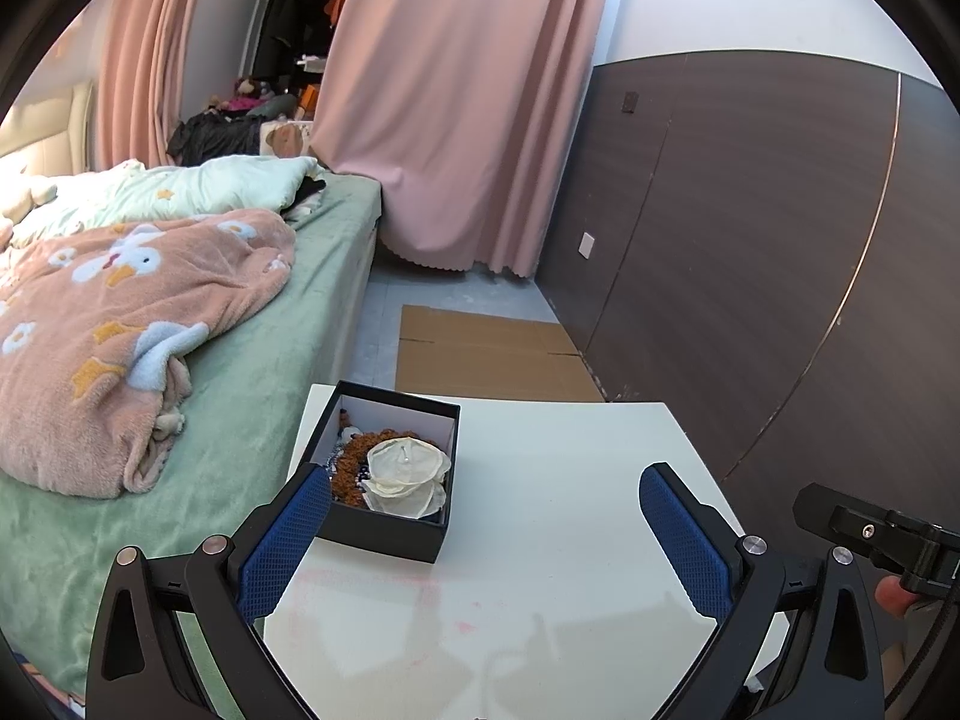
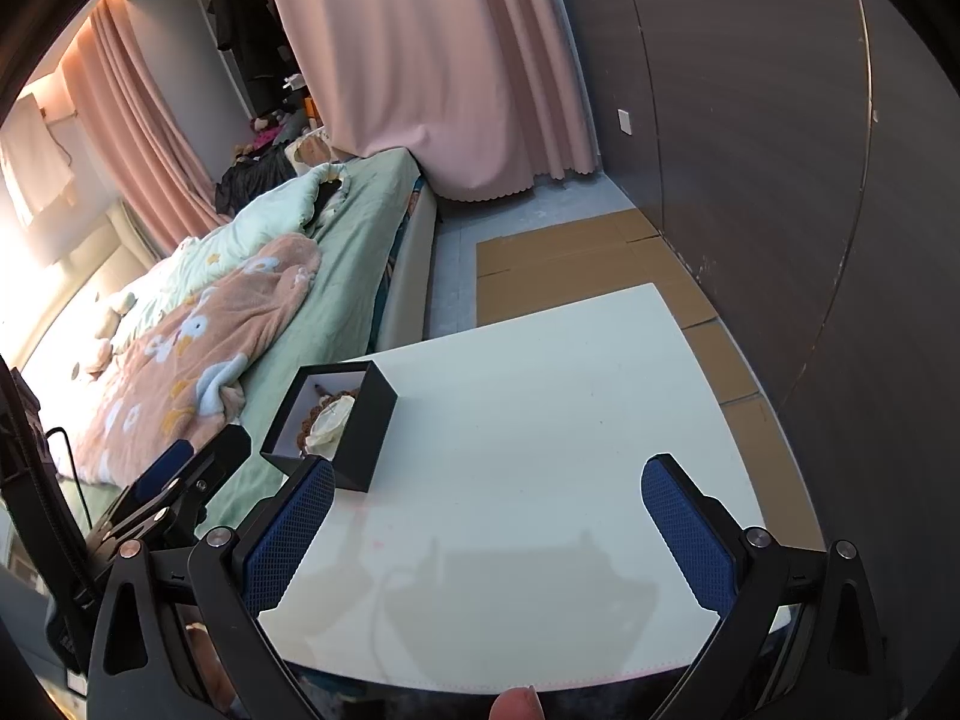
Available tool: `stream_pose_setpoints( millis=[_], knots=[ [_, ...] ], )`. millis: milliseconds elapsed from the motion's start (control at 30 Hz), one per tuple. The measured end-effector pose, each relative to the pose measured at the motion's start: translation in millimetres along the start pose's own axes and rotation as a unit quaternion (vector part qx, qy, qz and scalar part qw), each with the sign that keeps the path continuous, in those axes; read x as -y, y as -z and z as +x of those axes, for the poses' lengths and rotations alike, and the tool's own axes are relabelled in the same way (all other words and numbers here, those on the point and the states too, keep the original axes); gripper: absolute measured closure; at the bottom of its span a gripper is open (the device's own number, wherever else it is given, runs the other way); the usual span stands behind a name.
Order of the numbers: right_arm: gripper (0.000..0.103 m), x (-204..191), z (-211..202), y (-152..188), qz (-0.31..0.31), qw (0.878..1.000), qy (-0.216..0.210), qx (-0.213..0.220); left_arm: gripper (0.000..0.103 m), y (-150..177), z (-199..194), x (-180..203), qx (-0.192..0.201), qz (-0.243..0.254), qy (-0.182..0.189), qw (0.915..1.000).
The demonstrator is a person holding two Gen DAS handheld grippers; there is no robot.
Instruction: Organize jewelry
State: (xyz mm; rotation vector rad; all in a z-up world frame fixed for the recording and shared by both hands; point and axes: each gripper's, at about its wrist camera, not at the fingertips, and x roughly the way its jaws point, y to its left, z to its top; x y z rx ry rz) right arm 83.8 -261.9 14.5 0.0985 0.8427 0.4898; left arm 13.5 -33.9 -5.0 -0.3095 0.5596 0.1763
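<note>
A black open jewelry box (image 1: 390, 531) stands at the left edge of the white table (image 1: 570, 480). Inside lie a cream shell-like piece (image 1: 405, 468), brown beaded jewelry (image 1: 351, 468) and a few blue beads. My left gripper (image 1: 486, 486) is open and empty, its left fingertip just in front of the box. My right gripper (image 2: 489, 489) is open and empty over the table, right of the box (image 2: 366, 420). The left gripper shows at the left of the right wrist view (image 2: 180, 474); the right gripper's body shows at the right edge of the left wrist view (image 1: 882, 534).
A bed with a green sheet (image 1: 252, 372) and pink blanket (image 1: 120, 330) sits close along the table's left side. Flat cardboard (image 1: 480, 354) lies on the floor beyond the table. A dark wood wall (image 1: 780, 240) runs along the right. Pink curtains (image 1: 456, 108) hang behind.
</note>
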Motion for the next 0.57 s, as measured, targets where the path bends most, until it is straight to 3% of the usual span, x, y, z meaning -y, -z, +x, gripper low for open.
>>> stream_pose_setpoints(
  millis=[567],
  knots=[
    [0.0,3.3,0.1,3.4,0.002,1.0,-0.004,-0.002,0.001,1.8,4.7,2.3,-0.005,0.01,-0.01,0.9999]
  ],
)
